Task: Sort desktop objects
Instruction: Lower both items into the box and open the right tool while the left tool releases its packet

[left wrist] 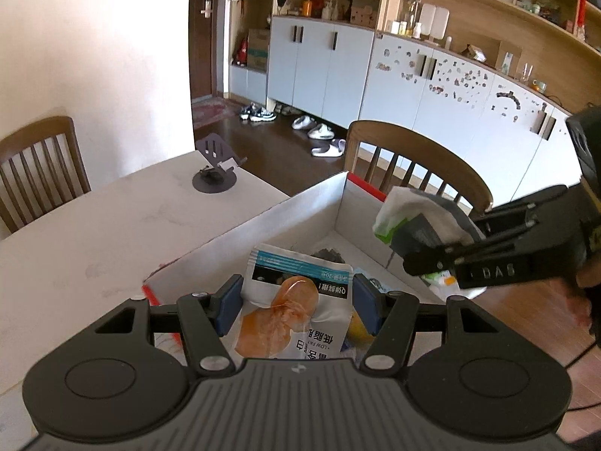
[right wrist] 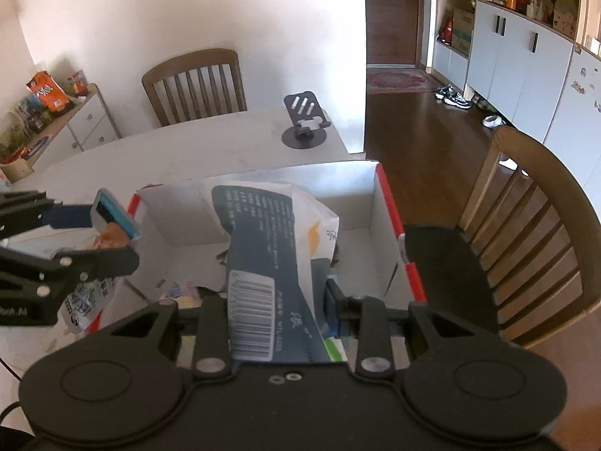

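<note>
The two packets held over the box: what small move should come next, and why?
Probably open the right tongs first and let the grey-and-white packet drop. It hangs over the open white box, which already holds a few items. The left tongs hold the snack pouch at the near edge of the box, so they should likely move a little farther over it before releasing.

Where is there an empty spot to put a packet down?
The table lies bare between the phone stand and the box. Inside the box, the far corner floor is open. The near part is crowded: the left tool and right tool each hold a packet above other packets.
</note>
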`<state>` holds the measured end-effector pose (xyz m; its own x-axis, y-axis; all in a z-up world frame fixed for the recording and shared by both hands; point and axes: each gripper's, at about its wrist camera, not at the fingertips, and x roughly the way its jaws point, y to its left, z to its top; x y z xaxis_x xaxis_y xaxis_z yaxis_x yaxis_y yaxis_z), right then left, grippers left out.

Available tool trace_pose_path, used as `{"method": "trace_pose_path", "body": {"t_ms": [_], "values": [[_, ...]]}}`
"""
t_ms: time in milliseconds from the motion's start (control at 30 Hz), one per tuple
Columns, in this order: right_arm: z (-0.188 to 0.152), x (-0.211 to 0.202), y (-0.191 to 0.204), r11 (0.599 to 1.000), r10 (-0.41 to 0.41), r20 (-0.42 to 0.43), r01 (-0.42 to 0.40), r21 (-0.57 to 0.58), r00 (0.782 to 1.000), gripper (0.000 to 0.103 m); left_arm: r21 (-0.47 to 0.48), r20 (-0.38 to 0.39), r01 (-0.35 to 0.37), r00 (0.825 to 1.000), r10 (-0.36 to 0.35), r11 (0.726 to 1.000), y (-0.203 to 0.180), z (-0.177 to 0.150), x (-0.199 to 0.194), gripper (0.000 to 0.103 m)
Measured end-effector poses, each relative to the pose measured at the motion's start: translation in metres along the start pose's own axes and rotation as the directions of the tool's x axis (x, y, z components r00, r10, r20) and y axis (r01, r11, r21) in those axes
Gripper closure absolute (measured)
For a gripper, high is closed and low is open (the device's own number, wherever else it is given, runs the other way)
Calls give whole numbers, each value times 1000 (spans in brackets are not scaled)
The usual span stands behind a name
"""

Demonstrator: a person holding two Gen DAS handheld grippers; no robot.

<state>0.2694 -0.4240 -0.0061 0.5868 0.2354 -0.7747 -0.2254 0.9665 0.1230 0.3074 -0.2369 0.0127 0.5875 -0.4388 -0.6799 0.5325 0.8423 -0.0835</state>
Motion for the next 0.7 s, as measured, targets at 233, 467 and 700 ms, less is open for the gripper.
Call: {"method": "trace_pose_path", "body": {"t_ms": [233, 467, 700], "values": [[-1, 18, -12, 1000, -4, -41, 4, -1, 999, 71, 35, -57, -31, 998, 33, 999, -3, 15, 40, 42], [-5, 36, -18, 1000, -12, -79, 12, -1, 997, 71, 78, -79, -38, 996, 45, 996, -7, 24, 68, 42], [-9, 47, -24, 1000, -23, -110, 23, -3, 994, 71, 140, -83, -16, 996, 28, 990, -15, 31, 89, 42]]}}
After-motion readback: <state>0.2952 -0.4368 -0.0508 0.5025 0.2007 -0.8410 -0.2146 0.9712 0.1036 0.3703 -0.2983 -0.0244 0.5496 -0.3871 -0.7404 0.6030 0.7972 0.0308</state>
